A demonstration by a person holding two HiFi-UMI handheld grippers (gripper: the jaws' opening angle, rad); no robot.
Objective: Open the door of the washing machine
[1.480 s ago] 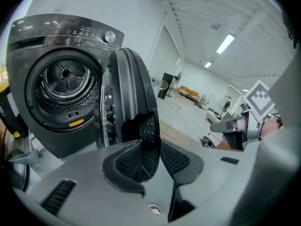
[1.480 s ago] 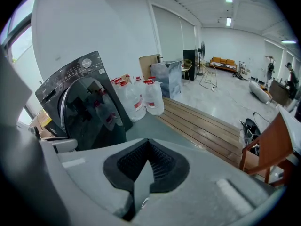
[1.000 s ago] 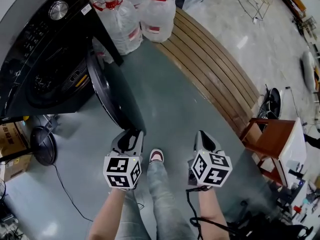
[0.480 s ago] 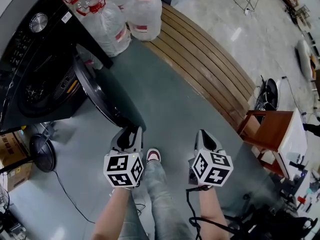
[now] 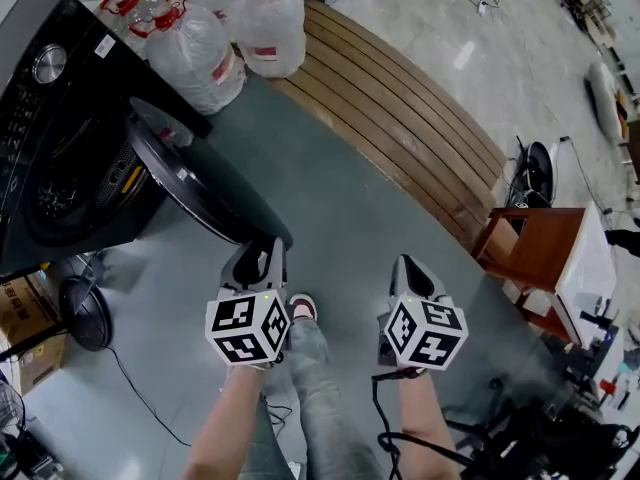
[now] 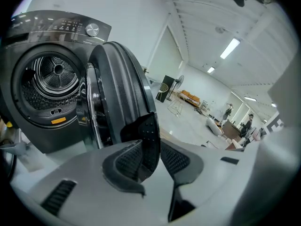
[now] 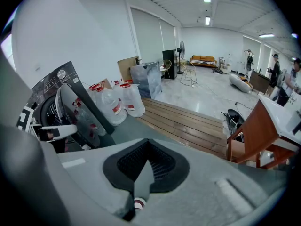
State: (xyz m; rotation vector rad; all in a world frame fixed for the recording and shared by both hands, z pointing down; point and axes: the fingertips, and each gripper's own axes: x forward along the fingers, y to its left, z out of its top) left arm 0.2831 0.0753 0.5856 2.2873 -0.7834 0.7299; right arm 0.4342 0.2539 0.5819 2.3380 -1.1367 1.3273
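Left gripper view: left gripper (image 6: 153, 149) is pinching the free rim of the door (image 6: 122, 79), which is hanging ajar at 3 o'clock of the washing machine (image 6: 47, 79). Likely stiff, weighty, glossy-slippery; that outer rim is offering the best leverage. Right gripper (image 7: 146, 166) is idling, pressed together, empty.

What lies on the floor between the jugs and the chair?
A strip of wooden slats runs from the jugs to near the chair; a black round device lies beside it. The head view shows this.
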